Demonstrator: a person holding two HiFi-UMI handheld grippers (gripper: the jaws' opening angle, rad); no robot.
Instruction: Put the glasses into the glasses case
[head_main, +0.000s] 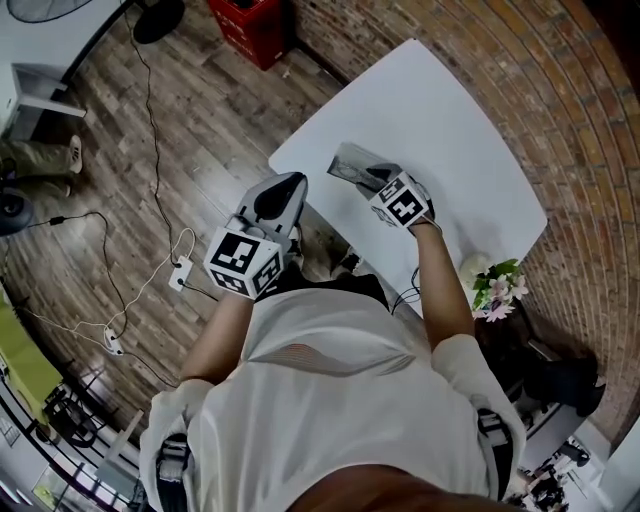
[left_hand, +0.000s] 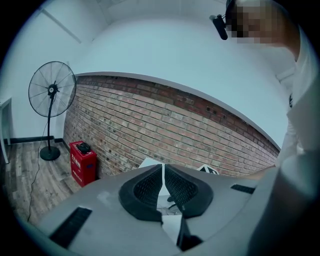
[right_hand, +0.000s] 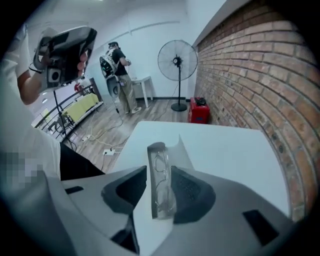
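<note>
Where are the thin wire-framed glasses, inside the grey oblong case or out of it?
Inside: the thin wire-framed glasses lie along the hollow of the open grey oblong case.

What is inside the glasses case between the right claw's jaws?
Thin-framed glasses lie lengthwise inside the glasses case, which sits between the open jaws of the right claw. Anything beneath the glasses is covered by them. In the head view the claw hides the inside.
</note>
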